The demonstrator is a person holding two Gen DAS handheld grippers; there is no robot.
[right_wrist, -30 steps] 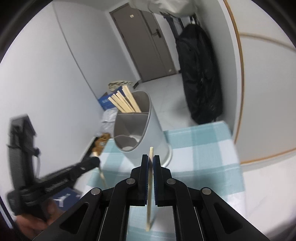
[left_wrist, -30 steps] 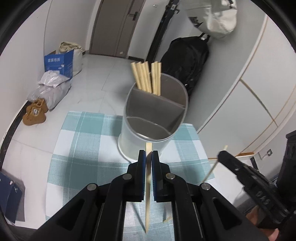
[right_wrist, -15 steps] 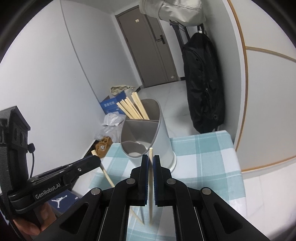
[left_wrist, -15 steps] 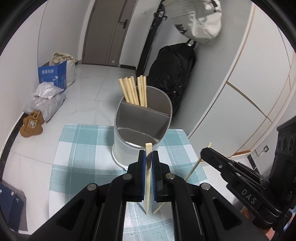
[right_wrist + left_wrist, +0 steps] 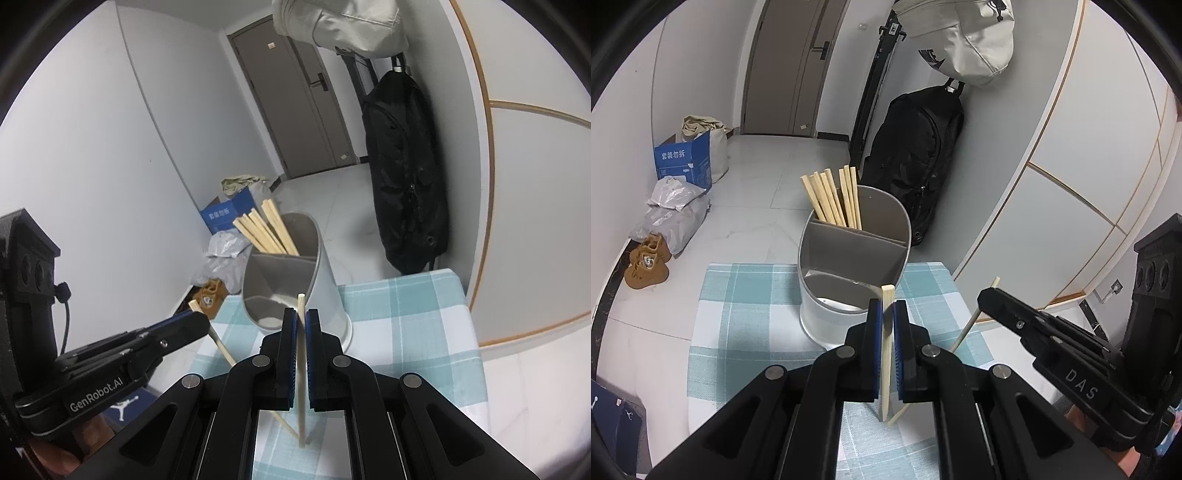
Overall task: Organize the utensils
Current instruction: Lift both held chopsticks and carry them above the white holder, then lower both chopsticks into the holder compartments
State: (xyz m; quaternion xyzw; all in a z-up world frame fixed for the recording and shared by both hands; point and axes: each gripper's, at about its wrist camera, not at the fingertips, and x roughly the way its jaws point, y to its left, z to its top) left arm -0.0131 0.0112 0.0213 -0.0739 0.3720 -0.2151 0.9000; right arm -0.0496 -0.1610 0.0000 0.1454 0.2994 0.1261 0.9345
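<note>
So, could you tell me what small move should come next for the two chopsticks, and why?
Probably carry the left gripper forward over the holder. Each gripper, the right gripper too, is shut on one chopstick, and the held ones sit short of the rear compartment where the other chopsticks stand.

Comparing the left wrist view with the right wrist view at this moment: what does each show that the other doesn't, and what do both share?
Only the left wrist view shows the brown shoes in full on the floor and the panelled cabinet front.

Only the right wrist view shows the "GenRobot.AI" lettering on the left gripper.

Both show the grey divided holder on the checked cloth, chopsticks standing in its far compartment, each gripper shut on one chopstick, the black bag and the door.
</note>
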